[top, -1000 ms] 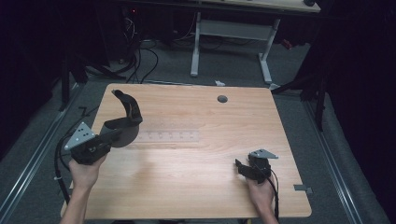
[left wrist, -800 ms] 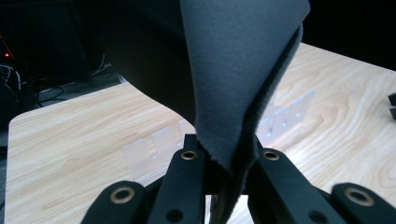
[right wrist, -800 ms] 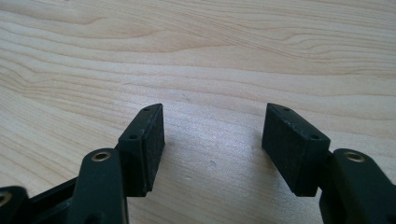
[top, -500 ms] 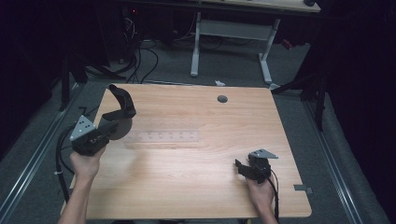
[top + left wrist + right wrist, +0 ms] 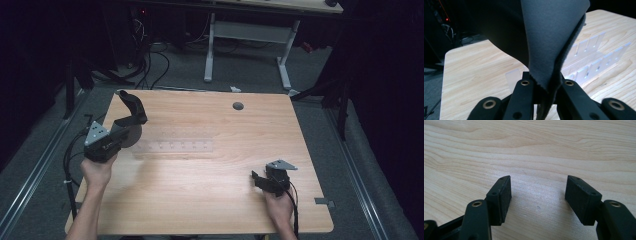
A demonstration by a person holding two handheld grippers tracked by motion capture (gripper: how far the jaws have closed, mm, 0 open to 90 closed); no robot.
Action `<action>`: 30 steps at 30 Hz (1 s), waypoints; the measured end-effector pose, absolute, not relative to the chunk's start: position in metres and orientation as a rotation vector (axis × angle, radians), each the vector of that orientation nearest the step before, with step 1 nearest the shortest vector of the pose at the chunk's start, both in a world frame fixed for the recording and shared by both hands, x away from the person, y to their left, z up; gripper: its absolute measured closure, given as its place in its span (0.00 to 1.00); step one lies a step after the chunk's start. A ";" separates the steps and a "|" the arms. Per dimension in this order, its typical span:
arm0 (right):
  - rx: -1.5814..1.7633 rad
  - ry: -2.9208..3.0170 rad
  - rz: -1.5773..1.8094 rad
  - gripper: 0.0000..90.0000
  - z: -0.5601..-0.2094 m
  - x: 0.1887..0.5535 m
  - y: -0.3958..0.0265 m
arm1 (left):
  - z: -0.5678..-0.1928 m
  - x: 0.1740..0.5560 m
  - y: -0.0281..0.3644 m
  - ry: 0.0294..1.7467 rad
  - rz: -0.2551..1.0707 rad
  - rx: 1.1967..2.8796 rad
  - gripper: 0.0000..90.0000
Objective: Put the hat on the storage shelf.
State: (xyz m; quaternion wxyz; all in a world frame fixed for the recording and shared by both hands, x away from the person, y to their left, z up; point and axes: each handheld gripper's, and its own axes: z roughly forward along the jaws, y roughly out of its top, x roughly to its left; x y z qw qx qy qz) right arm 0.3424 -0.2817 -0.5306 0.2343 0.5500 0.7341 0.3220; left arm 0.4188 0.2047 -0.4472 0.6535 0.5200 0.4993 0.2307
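My left tool (image 5: 131, 125) was clamped on a dark grey felt-like sheet (image 5: 131, 106), jaws pressed together on its lower edge. In the left gripper view the sheet (image 5: 549, 37) rose folded from between the jaws, two layers meeting at the pinch. From the high view the sheet sat at about 10 o'clock over the table (image 5: 210, 200), its long axis running up and away toward 11 o'clock, free end curling at the far left corner. A clear slotted rack (image 5: 172, 146) lay flat just beside it, long axis 9-to-3. My right tool (image 5: 261, 181) rested at 4 o'clock, jaws apart, bare wood between its pads (image 5: 584, 200).
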 end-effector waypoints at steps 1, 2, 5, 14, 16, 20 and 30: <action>1.507 2.015 0.884 0.42 -0.531 0.342 -0.282 | -0.448 0.420 0.204 1.136 0.527 1.183 0.96; 1.507 2.015 0.884 0.42 -0.531 0.342 -0.282 | -0.448 0.420 0.204 1.138 0.526 1.183 0.96; 1.506 2.015 0.883 0.42 -0.531 0.342 -0.282 | -0.449 0.420 0.203 1.140 0.530 1.184 0.96; 1.502 2.016 0.877 0.42 -0.531 0.342 -0.281 | -0.449 0.419 0.201 1.143 0.550 1.190 0.96; 1.502 2.016 0.876 0.42 -0.531 0.342 -0.281 | -0.449 0.419 0.202 1.142 0.549 1.194 0.96; 1.502 2.017 0.878 0.42 -0.531 0.342 -0.281 | -0.450 0.420 0.202 1.145 0.549 1.199 0.96; 1.501 2.019 0.875 0.41 -0.531 0.342 -0.281 | -0.459 0.425 0.195 1.157 0.551 1.220 0.96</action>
